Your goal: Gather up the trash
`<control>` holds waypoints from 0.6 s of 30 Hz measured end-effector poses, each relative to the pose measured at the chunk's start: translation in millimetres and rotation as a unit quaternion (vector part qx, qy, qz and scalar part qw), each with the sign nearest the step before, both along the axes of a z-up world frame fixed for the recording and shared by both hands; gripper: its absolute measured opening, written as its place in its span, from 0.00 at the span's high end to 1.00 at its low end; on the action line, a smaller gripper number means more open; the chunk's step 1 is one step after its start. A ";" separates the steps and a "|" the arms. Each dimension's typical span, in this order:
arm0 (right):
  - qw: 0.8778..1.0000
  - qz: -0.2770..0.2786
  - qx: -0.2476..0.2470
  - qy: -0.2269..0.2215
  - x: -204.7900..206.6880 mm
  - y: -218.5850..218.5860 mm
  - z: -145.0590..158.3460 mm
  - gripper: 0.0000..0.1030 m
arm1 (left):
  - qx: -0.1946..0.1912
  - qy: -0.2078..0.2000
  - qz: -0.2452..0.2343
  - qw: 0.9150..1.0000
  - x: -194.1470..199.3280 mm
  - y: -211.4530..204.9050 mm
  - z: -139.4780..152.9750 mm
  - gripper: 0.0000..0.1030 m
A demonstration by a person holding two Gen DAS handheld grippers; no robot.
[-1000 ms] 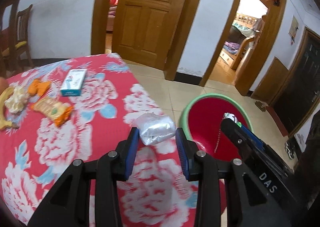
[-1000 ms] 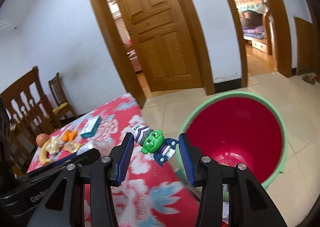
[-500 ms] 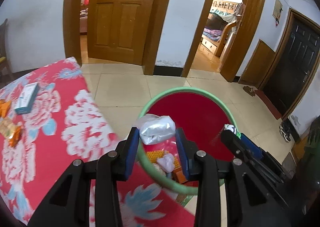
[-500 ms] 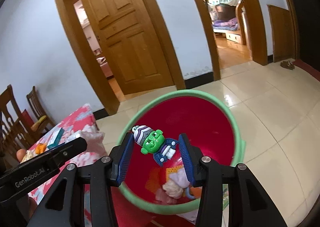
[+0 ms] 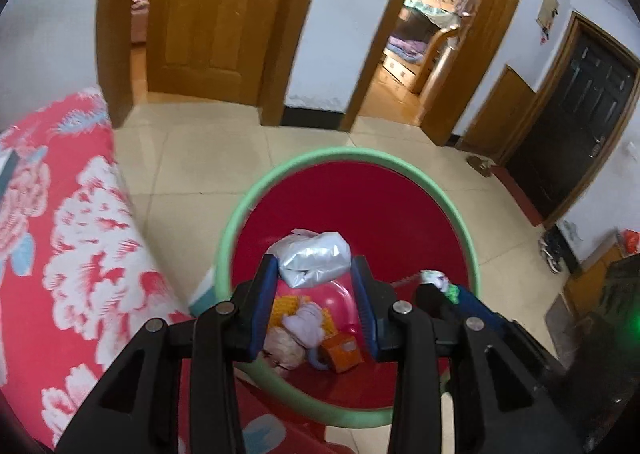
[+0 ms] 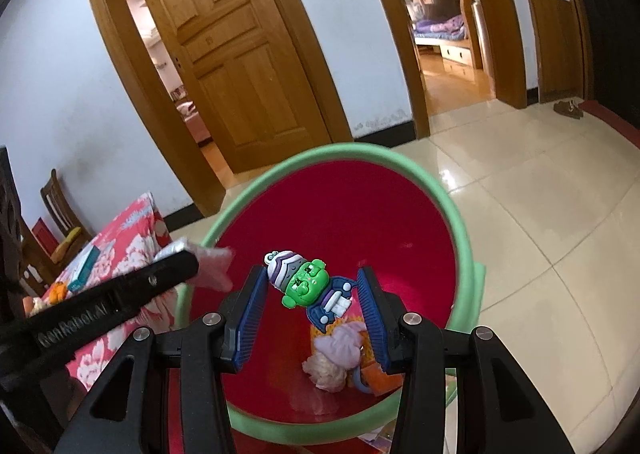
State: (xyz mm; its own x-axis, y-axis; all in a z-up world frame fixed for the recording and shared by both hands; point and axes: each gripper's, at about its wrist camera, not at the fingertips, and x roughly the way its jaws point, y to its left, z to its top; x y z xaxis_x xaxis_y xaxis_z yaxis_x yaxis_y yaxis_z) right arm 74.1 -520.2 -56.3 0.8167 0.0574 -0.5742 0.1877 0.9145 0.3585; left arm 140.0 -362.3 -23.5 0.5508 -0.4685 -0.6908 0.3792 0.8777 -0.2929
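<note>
My left gripper [image 5: 314,274] is shut on a crumpled silver foil wrapper [image 5: 314,260] and holds it over the open mouth of a red bin with a green rim [image 5: 360,152]. My right gripper [image 6: 310,288] is shut on a small green-faced toy figure [image 6: 308,286] and also hangs over the bin [image 6: 344,148]. Crumpled tissues and an orange wrapper [image 5: 342,352] lie at the bin's bottom, also in the right wrist view [image 6: 338,354]. The left gripper with its wrapper shows at the left of the right wrist view [image 6: 188,258].
The table with a red floral cloth [image 5: 60,254] stands left of the bin, with a teal box [image 6: 86,266] and snacks on it. Wooden chairs [image 6: 60,214] are beyond it. Tiled floor [image 6: 540,214], a wooden door [image 5: 216,14] and open doorways lie behind.
Both grippers have swung from over the table to over the bin, carrying the foil wrapper and the toy. Both stay shut on their loads.
</note>
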 end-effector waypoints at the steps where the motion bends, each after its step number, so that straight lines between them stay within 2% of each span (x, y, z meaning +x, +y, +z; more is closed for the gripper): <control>1: 1.000 0.000 -0.001 0.002 2.5 0.1 -0.7 0.54 | -0.001 0.002 -0.004 1.000 0.0 -1.0 -0.4 0.63; 7: 1.000 -0.006 0.004 0.004 0.2 -4.4 -3.3 0.54 | -0.015 0.007 -0.006 1.000 -0.7 2.8 0.6 0.63; 18: 1.000 -0.016 0.015 0.014 -1.6 -15.5 -12.2 0.54 | -0.012 0.007 -0.009 1.000 1.4 0.9 0.6 0.63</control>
State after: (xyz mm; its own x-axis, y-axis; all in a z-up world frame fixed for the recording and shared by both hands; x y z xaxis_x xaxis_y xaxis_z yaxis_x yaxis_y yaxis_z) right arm 72.5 -535.7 -68.6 0.8016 0.0493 -0.5958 0.2276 0.8964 0.3804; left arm 141.4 -361.4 -22.9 0.5328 -0.4946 -0.6867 0.3905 0.8636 -0.3190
